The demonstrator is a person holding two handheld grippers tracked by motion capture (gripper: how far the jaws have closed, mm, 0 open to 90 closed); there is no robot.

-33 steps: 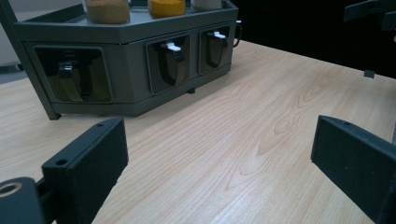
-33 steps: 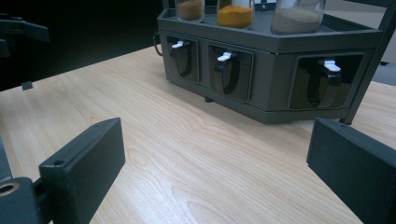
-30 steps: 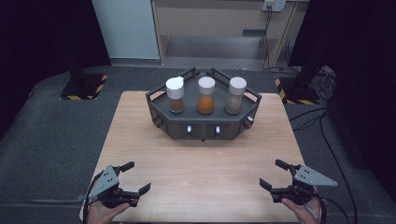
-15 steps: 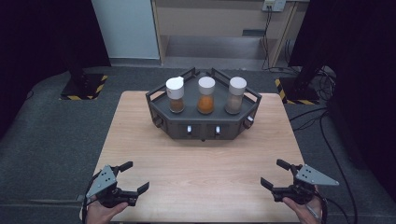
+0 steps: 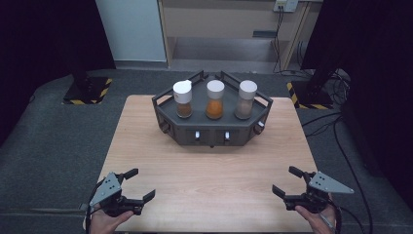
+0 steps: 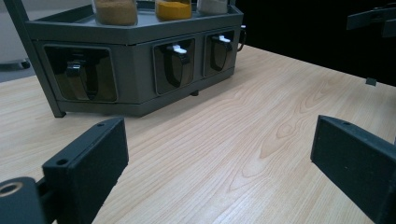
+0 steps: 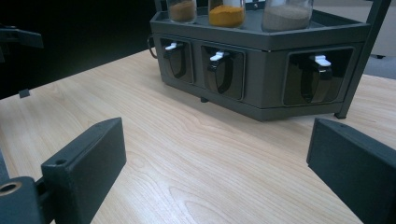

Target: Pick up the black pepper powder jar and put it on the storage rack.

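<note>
A dark grey hexagonal rack (image 5: 212, 131) stands at the far middle of the wooden table (image 5: 209, 180). On its top stand three white-capped jars: brown spice (image 5: 183, 99), orange spice (image 5: 215, 100) and pale grey powder (image 5: 246, 100). Its front has windows with black handles and white tabs (image 7: 219, 65). My left gripper (image 5: 141, 183) hovers at the near left corner, open and empty, held by a hand. My right gripper (image 5: 285, 180) hovers at the near right corner, also open and empty. In the left gripper view (image 6: 219, 154) and the right gripper view (image 7: 217, 154) the jaws stand wide apart over bare wood.
Grey carpet (image 5: 58, 146) surrounds the table. Black stands with yellow-striped bases (image 5: 87, 90) rise at the far left and far right, with cables (image 5: 336, 126) on the floor to the right. The table's near half between the grippers is bare wood.
</note>
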